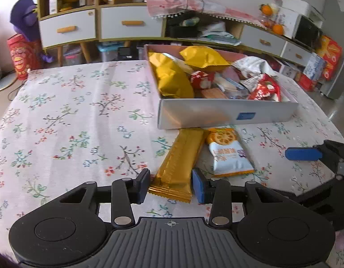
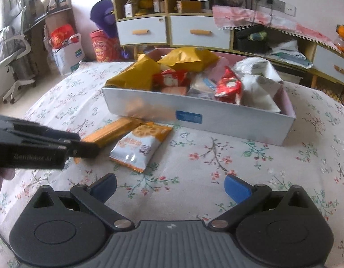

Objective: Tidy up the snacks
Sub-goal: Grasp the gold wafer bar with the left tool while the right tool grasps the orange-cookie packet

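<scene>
A flowered cloth covers the bench [image 1: 60,116] before cluttered shelves. The left hand-held gripper [image 1: 170,186] has narrowed around the near end of the gold wafer bar [image 1: 183,156], pads seemingly touching; its long axis runs toward one o'clock, to the snack box [image 1: 227,114]. The right hand-held gripper [image 2: 170,188] stands wide, empty; the biscuit packet [image 2: 138,147] lies at eleven o'clock, open cloth around.

Left tongs [image 1: 170,186] straddle the near end of a long gold wrapper [image 1: 179,163] on the floral tabletop [image 1: 71,122]. A cracker packet [image 1: 228,153] lies just beside it; both lie before the snack-filled box [image 1: 227,114].
</scene>
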Demonstrator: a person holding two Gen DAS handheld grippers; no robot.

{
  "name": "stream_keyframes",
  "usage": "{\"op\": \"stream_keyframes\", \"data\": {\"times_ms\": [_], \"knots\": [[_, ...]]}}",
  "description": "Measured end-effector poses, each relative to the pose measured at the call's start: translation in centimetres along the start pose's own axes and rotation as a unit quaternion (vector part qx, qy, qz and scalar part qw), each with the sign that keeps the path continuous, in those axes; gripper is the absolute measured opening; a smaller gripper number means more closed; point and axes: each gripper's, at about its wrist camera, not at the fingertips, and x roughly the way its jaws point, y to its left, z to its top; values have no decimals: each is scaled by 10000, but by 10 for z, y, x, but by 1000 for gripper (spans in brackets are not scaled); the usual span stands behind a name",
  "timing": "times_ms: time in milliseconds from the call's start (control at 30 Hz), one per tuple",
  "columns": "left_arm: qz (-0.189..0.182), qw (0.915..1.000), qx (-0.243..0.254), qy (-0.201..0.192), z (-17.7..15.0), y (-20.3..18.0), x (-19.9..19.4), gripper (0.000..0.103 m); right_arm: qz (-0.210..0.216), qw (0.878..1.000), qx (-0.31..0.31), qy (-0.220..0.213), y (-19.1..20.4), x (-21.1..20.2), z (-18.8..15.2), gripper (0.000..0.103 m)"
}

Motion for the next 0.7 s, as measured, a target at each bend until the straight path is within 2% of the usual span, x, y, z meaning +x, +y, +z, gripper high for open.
{"op": "stream_keyframes", "data": {"times_ms": [233, 567, 700], "knots": [[304, 9994, 167, -11, 3, 2, -7, 37, 35, 9998, -181, -17, 13, 6, 2, 89], [272, 9993, -201, 145, 5, 19, -9, 38, 36, 9980, -629, -105, 37, 18, 8, 89], [237, 9996, -93, 143, 4, 16, -8, 39, -80, 9974, -683, -225, 41, 26, 12, 89]]}}
